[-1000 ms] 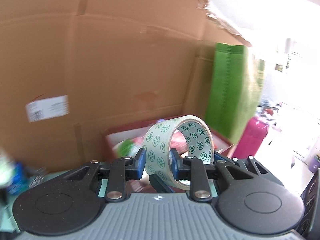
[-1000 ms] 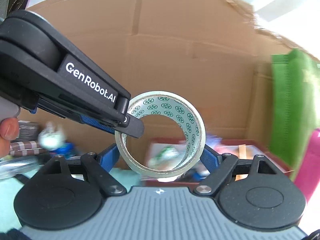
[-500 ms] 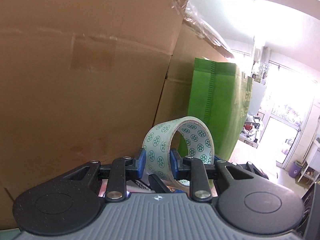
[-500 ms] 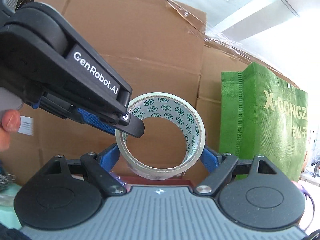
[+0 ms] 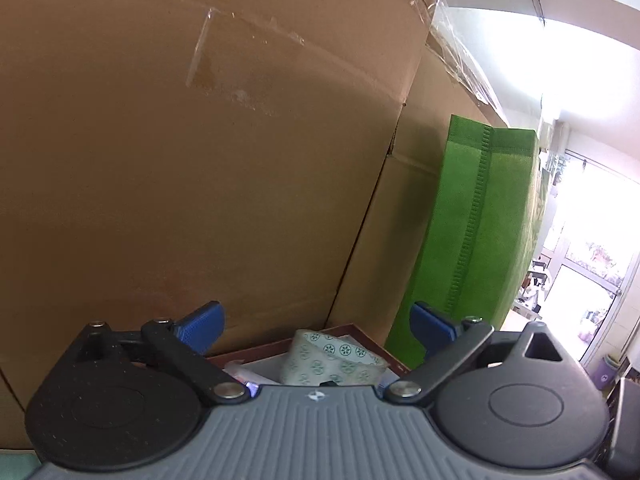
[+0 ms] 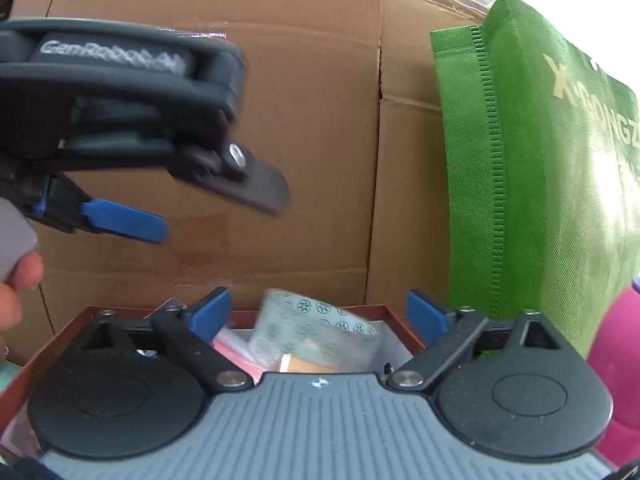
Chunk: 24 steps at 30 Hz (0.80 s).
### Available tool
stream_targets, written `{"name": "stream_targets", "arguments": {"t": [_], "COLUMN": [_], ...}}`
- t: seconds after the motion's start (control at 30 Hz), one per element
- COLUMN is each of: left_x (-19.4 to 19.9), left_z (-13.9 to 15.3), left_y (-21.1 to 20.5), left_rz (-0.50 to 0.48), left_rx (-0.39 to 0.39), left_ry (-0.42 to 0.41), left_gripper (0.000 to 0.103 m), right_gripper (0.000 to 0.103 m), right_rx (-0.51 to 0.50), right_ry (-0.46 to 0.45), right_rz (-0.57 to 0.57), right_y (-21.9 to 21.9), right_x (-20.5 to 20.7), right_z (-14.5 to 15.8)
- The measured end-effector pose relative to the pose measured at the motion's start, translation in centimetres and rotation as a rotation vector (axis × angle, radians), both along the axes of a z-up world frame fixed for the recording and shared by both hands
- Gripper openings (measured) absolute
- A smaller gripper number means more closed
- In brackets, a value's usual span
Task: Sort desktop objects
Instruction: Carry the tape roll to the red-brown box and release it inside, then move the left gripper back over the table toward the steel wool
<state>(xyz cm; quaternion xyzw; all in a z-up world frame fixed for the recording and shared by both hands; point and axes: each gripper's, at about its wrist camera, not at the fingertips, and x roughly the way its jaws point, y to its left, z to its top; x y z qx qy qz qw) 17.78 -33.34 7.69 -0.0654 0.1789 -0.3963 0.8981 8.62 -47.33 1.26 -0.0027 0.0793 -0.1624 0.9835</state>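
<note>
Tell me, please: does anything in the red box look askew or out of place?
The patterned tape roll lies tilted on other items in the red box, not flat. Both grippers' jaws are opening, nothing between them. Otherwise nothing stands out.

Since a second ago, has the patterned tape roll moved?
Yes. The tape roll has dropped from between the left gripper fingers, whose jaws are opening, into the red-rimmed box below, against the cardboard wall.

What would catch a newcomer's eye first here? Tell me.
The bright green bag standing at the right against the big cardboard boxes. Then the patterned tape roll lying loose in the red-rimmed box, below both grippers, left gripper and right gripper, whose jaws are opening with nothing held.
</note>
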Motion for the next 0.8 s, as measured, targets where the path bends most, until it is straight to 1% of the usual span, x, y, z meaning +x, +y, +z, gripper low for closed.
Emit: {"name": "stream_targets", "arguments": {"t": [0.13,0.23,0.3,0.33,0.43,0.53,0.63,0.73,0.8], "left_x": [-1.3,-2.3,-2.9,-3.3,-4.8,-6.0,-7.2,-8.0,-8.7], "left_z": [-0.3,-0.6,-0.7,-0.6,-0.3,0.0,0.0,-0.1,-0.5], "left_y": [1.1,1.3,1.0,0.9,1.7,2.8,3.8,5.1,6.5], "left_rz": [-0.014,0.011,0.016,0.017,0.045,0.047,0.082,0.110,0.126], "left_rx": [0.035,0.074,0.107,0.118,0.151,0.161,0.193,0.220,0.210], "left_ry": [0.001,-0.025,-0.039,-0.047,-0.053,-0.032,-0.008,0.039,0.082], "left_gripper": [0.103,0.103,0.103,0.103,0.103,0.103,0.103,0.103,0.103], "right_gripper": [0.095,0.098,0.098,0.098,0.098,0.098,0.098,0.098,0.098], "right_rx": [-0.002,-0.004,-0.021,-0.029,-0.036,-0.035,-0.035,-0.046,-0.049], "right_ry": [0.005,0.032,0.049,0.052,0.067,0.086,0.105,0.111,0.120], "right_rz": [-0.006,-0.010,-0.003,-0.002,0.000,0.017,0.031,0.058,0.070], "right_y": [1.3,1.9,2.8,2.4,3.6,5.0,6.3,8.1,9.1], "right_x": [-1.0,-1.0,-1.6,-1.2,-2.2,-3.0,-3.8,-4.7,-5.3], "right_z": [0.0,0.4,0.7,1.2,1.4,1.8,2.2,2.5,2.7]}}
